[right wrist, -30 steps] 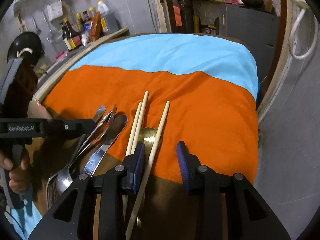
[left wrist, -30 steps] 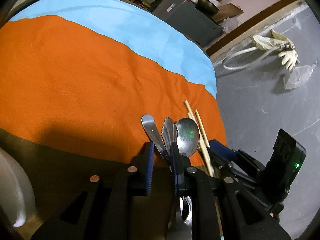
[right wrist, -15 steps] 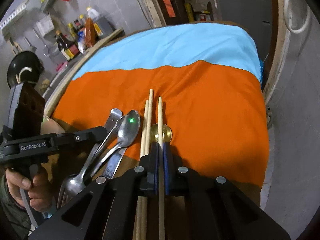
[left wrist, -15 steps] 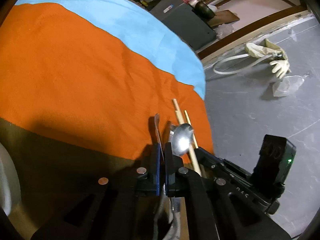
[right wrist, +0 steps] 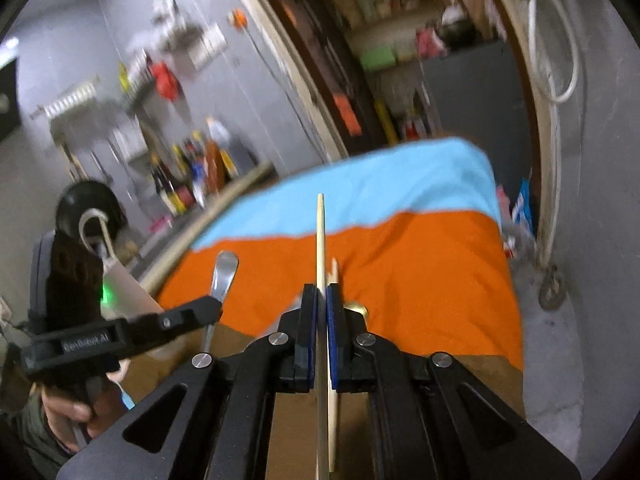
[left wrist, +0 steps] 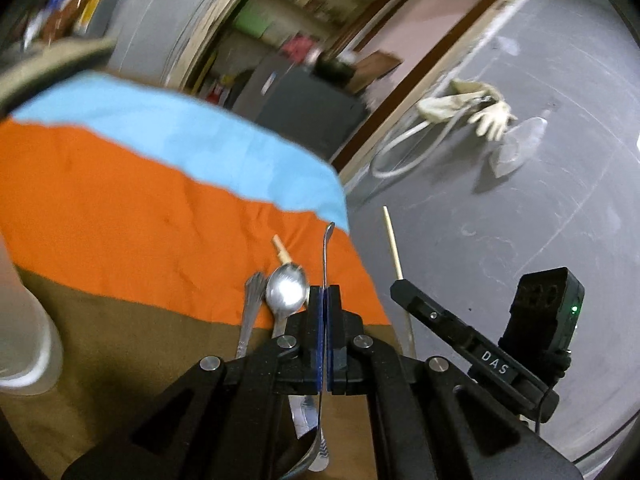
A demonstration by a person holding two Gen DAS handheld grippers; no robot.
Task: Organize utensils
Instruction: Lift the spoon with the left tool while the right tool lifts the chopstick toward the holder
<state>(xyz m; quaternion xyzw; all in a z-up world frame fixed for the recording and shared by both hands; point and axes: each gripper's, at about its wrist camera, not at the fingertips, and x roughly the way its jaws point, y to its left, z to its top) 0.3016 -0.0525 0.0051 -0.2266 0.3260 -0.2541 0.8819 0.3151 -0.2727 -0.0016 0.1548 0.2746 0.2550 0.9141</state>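
Note:
My left gripper (left wrist: 324, 292) is shut on a steel utensil (left wrist: 326, 256), gripped by its handle and seen edge-on, raised off the orange cloth (left wrist: 120, 220). A steel spoon (left wrist: 286, 290), a fork (left wrist: 252, 300) and a chopstick tip (left wrist: 282, 250) lie on the cloth just left of it. My right gripper (right wrist: 321, 292) is shut on one wooden chopstick (right wrist: 320, 240), held above the table. Another chopstick (right wrist: 334, 270) and a gold spoon (right wrist: 356, 308) lie beneath it. In the right wrist view the left gripper (right wrist: 212, 312) carries the steel utensil (right wrist: 225, 272).
A white container (left wrist: 24, 344) stands at the table's left edge. Blue cloth (right wrist: 380, 184) covers the far end, brown cloth (left wrist: 120, 340) the near part. The grey floor (left wrist: 500, 260) drops away on the right. A person's hand (right wrist: 68, 408) grips the left handle. Bottles (right wrist: 192, 176) line a far shelf.
Both grippers closed and rose from the cloth, the left with a steel utensil, the right with one chopstick. The other utensils stayed on the table. Both views tilted up.

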